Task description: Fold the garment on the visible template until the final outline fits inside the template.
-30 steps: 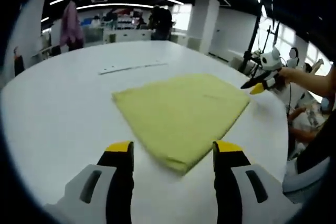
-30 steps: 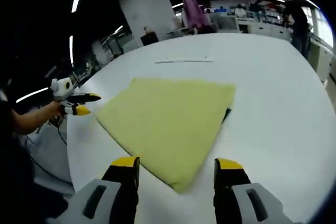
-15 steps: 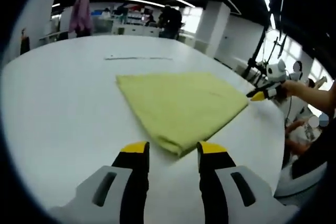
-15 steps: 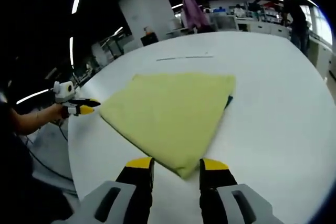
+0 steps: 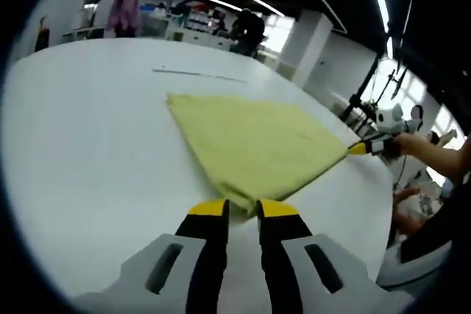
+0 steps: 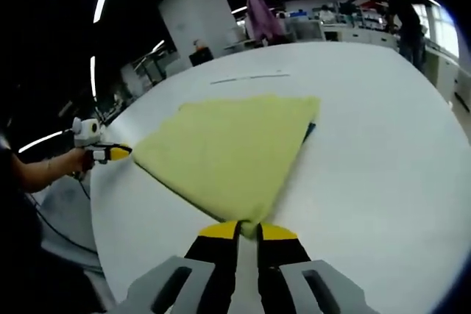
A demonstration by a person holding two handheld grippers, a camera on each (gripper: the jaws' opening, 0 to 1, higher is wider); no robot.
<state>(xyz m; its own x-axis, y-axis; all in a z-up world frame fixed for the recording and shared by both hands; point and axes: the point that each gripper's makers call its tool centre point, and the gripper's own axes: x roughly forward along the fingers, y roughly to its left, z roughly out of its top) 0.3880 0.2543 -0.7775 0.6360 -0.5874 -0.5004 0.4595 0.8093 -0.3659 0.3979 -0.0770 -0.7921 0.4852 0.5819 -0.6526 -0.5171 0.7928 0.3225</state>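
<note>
The step in hand looks like taking hold of two corners of the folded yellow-green garment (image 5: 254, 145) before another fold, or before shifting it over the template. A dark strip (image 6: 309, 131) peeks out from under the cloth's far right edge in the right gripper view; it may be part of the template, though too little shows to be sure.

In the left gripper view, the left gripper (image 5: 242, 208) sits at 6 o'clock with its yellow-tipped jaws drawn nearly together on the nearest corner of the garment, which spreads away toward 12 and 2 o'clock across the white table (image 5: 81, 130). The corner sits in the narrow gap between the jaws and appears pinched. At 3 o'clock in this view the other gripper meets the cloth's far right corner.

In the right gripper view, the right gripper (image 6: 248, 231) is also at 6 o'clock, jaws nearly closed with the near corner of the garment (image 6: 228, 152) tucked between them. The left gripper (image 6: 110, 153) shows at 9 o'clock, touching the cloth's left corner.

The next move probably calls for lifting both corners together and carrying them evenly across the cloth, keeping the edge taut so the fold lands straight. A thin taped line (image 5: 199, 74) lies on the table beyond the garment, well apart from it.
</note>
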